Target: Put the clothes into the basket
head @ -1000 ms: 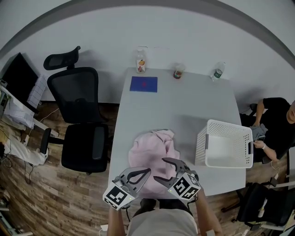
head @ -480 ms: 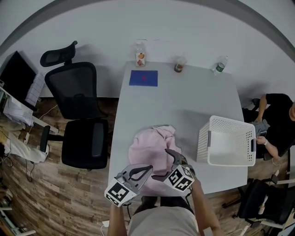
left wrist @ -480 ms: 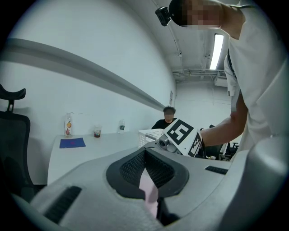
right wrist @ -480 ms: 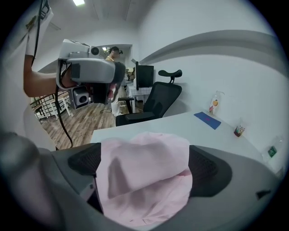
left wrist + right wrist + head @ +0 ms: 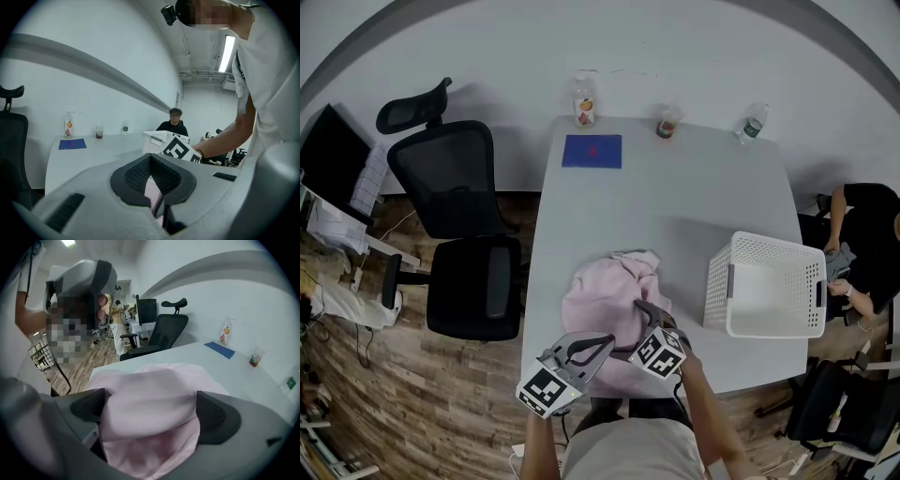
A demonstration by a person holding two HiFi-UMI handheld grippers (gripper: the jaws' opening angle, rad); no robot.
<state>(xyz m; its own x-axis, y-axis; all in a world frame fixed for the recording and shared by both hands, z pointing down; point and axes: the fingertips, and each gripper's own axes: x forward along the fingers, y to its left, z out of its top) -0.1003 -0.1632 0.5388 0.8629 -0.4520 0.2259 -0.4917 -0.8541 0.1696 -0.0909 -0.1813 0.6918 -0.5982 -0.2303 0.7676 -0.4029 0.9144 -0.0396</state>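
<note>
Right gripper [image 5: 630,328] is over the near side of the pink garment [image 5: 602,295]. Its jaws have just been spreading wide, and cloth bulges up between the pads. Left gripper [image 5: 606,340] sits at the garment's near-left edge, jaws pinched together at the tips. The garment lies heaped near the table's [image 5: 656,206] near edge. The white basket [image 5: 769,251] stands to its right, apart from it.
</note>
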